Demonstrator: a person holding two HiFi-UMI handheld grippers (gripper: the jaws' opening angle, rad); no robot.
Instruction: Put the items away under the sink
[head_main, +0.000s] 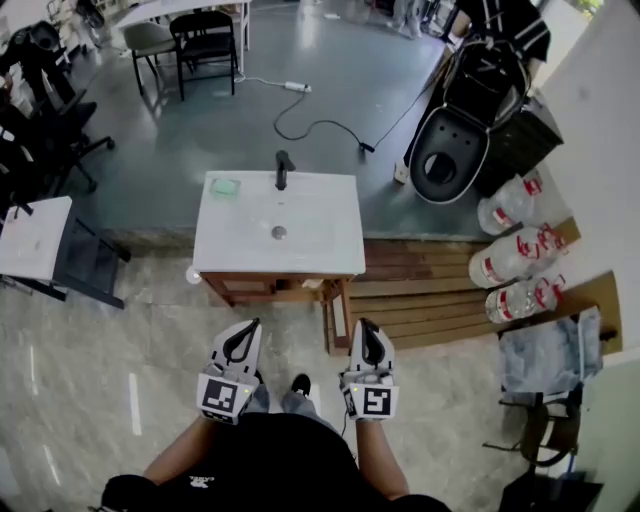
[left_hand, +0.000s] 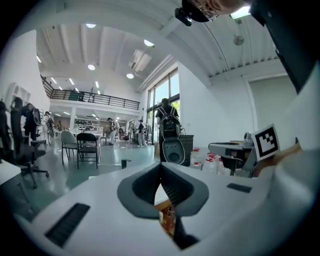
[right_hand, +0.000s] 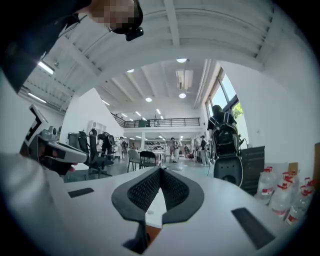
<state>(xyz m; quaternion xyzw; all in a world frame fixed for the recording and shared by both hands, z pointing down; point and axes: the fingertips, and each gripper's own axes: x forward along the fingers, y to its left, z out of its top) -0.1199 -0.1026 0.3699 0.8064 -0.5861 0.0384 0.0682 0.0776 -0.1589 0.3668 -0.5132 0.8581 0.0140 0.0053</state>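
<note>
Both claws shut and empty, held level in front of the sink

The person stands facing the white sink (head_main: 240, 250) with the left claw (head_main: 250, 325) and the right claw (head_main: 361, 324) side by side, close to the body; each has its jaws brought together at the tips with nothing between them, which reads as a rest pose between steps rather than a reach; a small green thing (head_main: 225, 186) lies on the sink's back left corner near the black tap (head_main: 283, 168), and may be an item not yet stowed; the wooden cupboard (head_main: 262, 288) sits under the sink, but the sink top hides its inside, so what is already put away cannot be told; a pale round thing (head_main: 192, 274) by the cupboard's left corner is too small to name; the plastic bottles (head_main: 515, 255) lie well apart to the right.
</note>
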